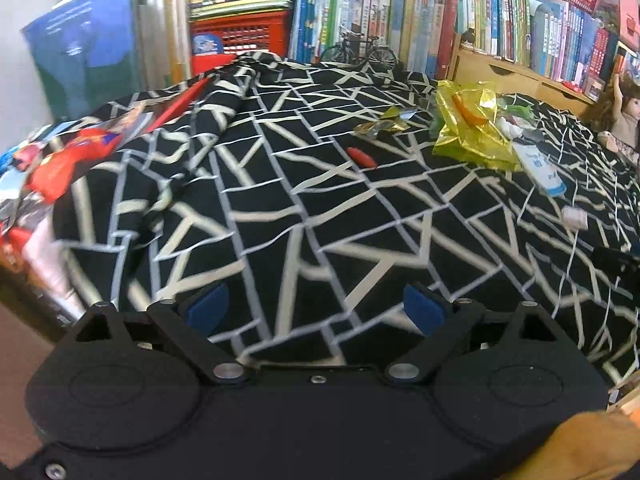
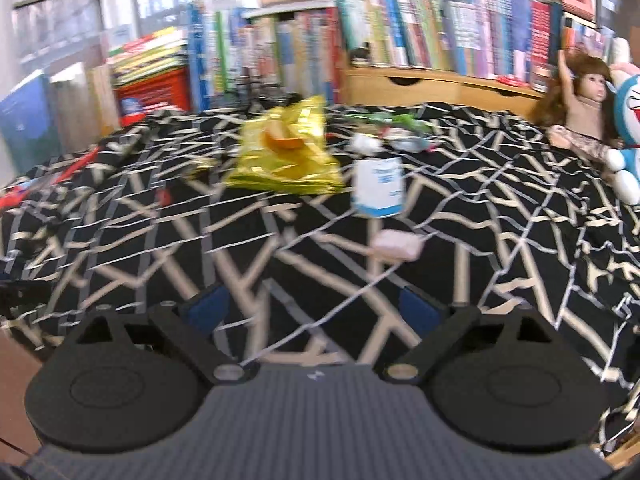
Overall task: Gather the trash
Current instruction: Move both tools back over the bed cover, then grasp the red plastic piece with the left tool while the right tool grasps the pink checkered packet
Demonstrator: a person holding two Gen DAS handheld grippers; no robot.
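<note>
Trash lies scattered on a black cloth with pale lines (image 1: pixel 280 208). A crumpled yellow foil bag (image 1: pixel 468 128) (image 2: pixel 286 152) sits at the far side, with a white and blue carton (image 1: pixel 540 168) (image 2: pixel 378 188) to its right. Closer to me lies a small pale pink wrapper (image 2: pixel 398 244) (image 1: pixel 574 216). A red wrapper (image 1: pixel 361 157) and a gold foil scrap (image 1: pixel 382 124) lie left of the bag. My left gripper (image 1: pixel 316 308) is open, low over the cloth's near edge, holding nothing. My right gripper (image 2: pixel 314 308) is open too, short of the pink wrapper.
Shelves of books (image 1: pixel 400 16) (image 2: pixel 400 20) line the back. A red crate (image 1: pixel 240 36), a toy bicycle (image 1: pixel 358 50) and a wooden drawer unit (image 2: pixel 432 82) stand behind the cloth. A doll (image 2: pixel 580 108) and a blue plush toy (image 2: pixel 628 120) lie at the right. A colourful book (image 1: pixel 68 156) lies at the left.
</note>
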